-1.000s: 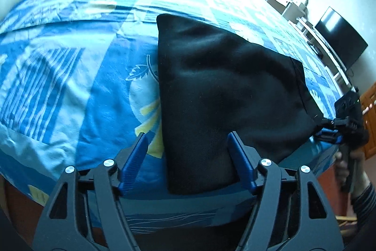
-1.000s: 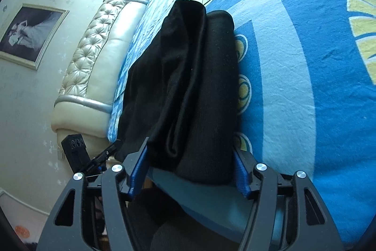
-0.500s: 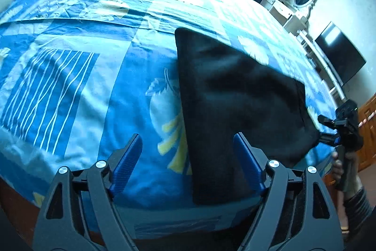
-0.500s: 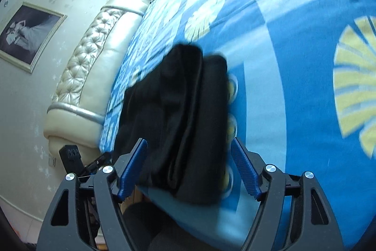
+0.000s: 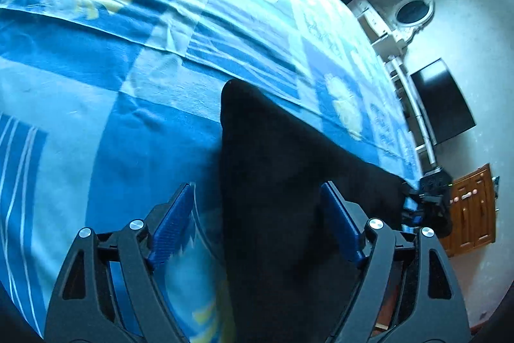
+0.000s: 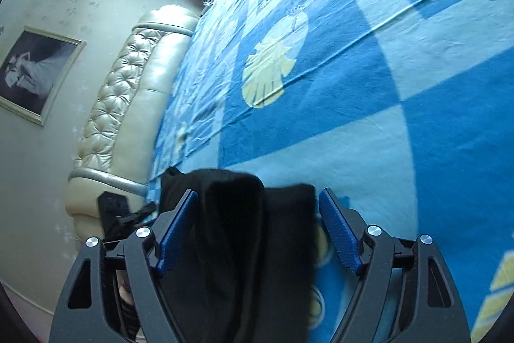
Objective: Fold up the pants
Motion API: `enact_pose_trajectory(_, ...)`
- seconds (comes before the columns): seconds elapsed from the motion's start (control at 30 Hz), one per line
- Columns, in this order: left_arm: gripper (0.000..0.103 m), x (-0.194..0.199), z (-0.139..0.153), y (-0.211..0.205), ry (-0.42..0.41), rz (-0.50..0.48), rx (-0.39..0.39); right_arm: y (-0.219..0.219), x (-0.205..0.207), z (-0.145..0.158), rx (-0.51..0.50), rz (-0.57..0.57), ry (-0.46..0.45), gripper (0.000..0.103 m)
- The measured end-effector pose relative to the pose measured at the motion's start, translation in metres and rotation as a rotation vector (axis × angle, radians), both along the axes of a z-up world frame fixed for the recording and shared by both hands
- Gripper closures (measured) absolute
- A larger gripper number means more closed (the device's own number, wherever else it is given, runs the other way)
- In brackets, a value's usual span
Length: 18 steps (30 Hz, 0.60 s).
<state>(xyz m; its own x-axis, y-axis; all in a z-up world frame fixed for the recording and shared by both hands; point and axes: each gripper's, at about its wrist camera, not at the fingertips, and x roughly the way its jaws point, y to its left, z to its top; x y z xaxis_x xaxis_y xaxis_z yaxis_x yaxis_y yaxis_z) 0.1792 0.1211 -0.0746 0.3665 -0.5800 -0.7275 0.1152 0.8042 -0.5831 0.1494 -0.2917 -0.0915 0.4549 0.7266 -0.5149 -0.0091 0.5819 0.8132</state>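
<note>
black folded fabric pants (image 5: 282, 182) lie on blue patterned bed blanket (image 5: 128, 118) near its edge, between both spread tongs, left (image 5: 257, 227), right (image 6: 258, 230); soft, limp, light: grip stacked edges.

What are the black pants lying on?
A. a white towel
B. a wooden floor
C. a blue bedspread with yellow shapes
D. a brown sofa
C: the black pants lie on the blue bedspread, patterned with pale yellow shapes, between the open fingers of the left gripper.
</note>
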Motion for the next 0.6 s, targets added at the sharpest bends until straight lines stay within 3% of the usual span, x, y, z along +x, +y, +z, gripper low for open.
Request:
enact_pose_trajectory(0.1, 0.027, 0.008, -0.005, -0.007, -0.005, -0.027, 0.038, 0.011, 0.003, 0.001, -0.033, 0.039, -0.004, 0.028)
enact_pose_trajectory(0.17, 0.058, 0.009, -0.006, -0.011, -0.017, -0.058, 0.052, 0.021, 0.004, 0.001, -0.105, 0.078, -0.002, 0.050)
enact_pose_trajectory(0.2, 0.060, 0.008, -0.005, -0.015, -0.020, -0.072, 0.057, 0.022, 0.004, 0.000, -0.104, 0.073, 0.006, 0.054)
enact_pose_trajectory(0.27, 0.076, 0.006, 0.000, -0.020, -0.063, -0.083, 0.085, 0.020, 0.003, 0.002, -0.087, 0.063, 0.001, 0.062)
enact_pose_trajectory(0.33, 0.080, 0.004, 0.008, -0.025, -0.105, -0.086, 0.128, 0.019, 0.002, 0.009, -0.088, 0.062, -0.020, 0.067)
enact_pose_trajectory(0.6, 0.082, 0.037, 0.025, -0.028, -0.122, -0.035, 0.169, 0.015, 0.025, 0.030, -0.060, 0.029, -0.095, 0.069)
